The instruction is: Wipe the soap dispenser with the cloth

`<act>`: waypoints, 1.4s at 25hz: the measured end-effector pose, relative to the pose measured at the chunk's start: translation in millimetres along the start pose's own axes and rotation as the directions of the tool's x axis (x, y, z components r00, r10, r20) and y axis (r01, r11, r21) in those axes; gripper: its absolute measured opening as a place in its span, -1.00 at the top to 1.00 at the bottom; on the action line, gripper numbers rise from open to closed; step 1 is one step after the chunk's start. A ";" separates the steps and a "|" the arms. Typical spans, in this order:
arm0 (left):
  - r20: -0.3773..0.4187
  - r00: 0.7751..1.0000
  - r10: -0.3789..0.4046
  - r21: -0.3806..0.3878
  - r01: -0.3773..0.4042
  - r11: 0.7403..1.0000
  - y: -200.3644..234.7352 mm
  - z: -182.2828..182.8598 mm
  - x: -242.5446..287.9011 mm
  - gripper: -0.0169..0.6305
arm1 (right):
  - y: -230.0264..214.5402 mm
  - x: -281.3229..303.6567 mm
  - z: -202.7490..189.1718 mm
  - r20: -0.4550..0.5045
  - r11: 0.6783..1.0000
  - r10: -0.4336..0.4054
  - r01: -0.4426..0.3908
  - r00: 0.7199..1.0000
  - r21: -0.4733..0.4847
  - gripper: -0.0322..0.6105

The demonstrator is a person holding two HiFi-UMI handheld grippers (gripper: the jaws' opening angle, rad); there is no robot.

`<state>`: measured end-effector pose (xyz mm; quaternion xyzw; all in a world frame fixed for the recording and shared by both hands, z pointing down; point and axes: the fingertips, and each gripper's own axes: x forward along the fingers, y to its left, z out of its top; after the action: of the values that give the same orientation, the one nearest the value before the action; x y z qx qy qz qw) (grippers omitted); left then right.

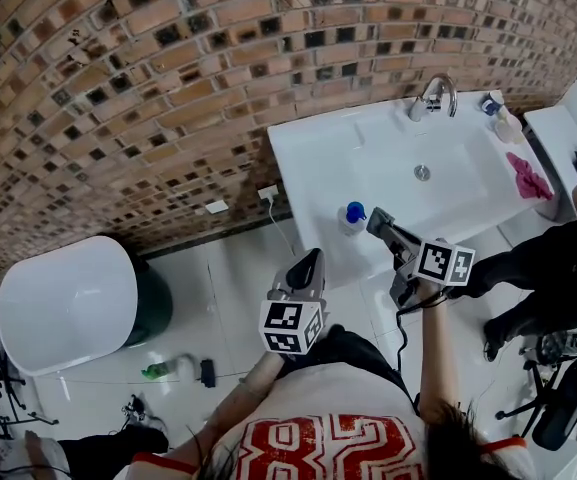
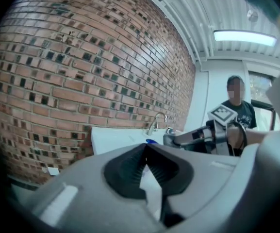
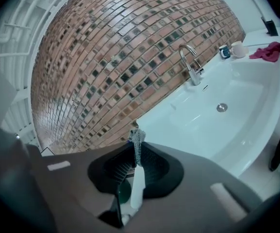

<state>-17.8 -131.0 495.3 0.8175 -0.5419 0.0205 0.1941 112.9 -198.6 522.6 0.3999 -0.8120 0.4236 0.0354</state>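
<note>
Two grippers hang side by side above the near-left corner of the white sink (image 1: 313,163), held out on forearms bent forward from the person's chest. The left gripper (image 1: 311,258) has its jaws pressed together on nothing. The right gripper (image 1: 376,218) has its jaws together too; a grey mesh-textured strip (image 3: 136,137) shows at their tips, pad or scrap I cannot tell. The blue-capped soap dispenser (image 1: 351,216) stands just left of the right gripper. The pink cloth (image 1: 528,176) lies far right on the sink's rim.
</note>
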 end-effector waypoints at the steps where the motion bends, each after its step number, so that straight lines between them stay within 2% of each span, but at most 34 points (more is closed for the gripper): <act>1: -0.001 1.000 -0.001 0.001 0.001 1.000 -0.6 -0.3 -0.4 0.94 | 2.9 -0.6 -1.8 -0.002 1.000 0.003 -0.003 1.000 -0.014 0.75; 7: 0.001 1.000 0.019 -0.003 -0.019 1.000 3.9 -1.1 -4.8 0.94 | 24.2 13.7 -24.7 -0.062 0.993 0.011 -0.018 0.998 -0.119 0.75; 11: 0.002 0.999 0.032 -0.006 -0.032 0.999 7.3 -1.4 -8.3 0.94 | 32.2 35.6 -51.2 -0.141 0.986 0.011 -0.034 0.990 -0.165 0.75; 17: 0.001 0.999 0.046 -0.007 -0.046 0.999 10.0 -2.0 -12.0 0.94 | 12.5 60.6 -67.9 -0.182 0.980 -0.063 0.026 0.981 -0.198 0.75; 23: -0.001 0.999 0.045 -0.005 -0.045 0.999 10.2 -1.7 -13.4 0.94 | -7.7 62.3 -71.7 -0.190 0.974 -0.126 0.085 0.974 -0.212 0.75; 35: -0.017 0.999 0.032 0.001 -0.032 0.999 6.2 -6.2 -12.0 0.94 | -38.0 35.4 -69.6 -0.156 0.978 -0.155 0.130 0.975 -0.162 0.75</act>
<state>-27.2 -120.5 500.0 0.8085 -0.5533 0.0309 0.1980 95.2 -182.9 606.1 0.4163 -0.8050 0.3895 0.1643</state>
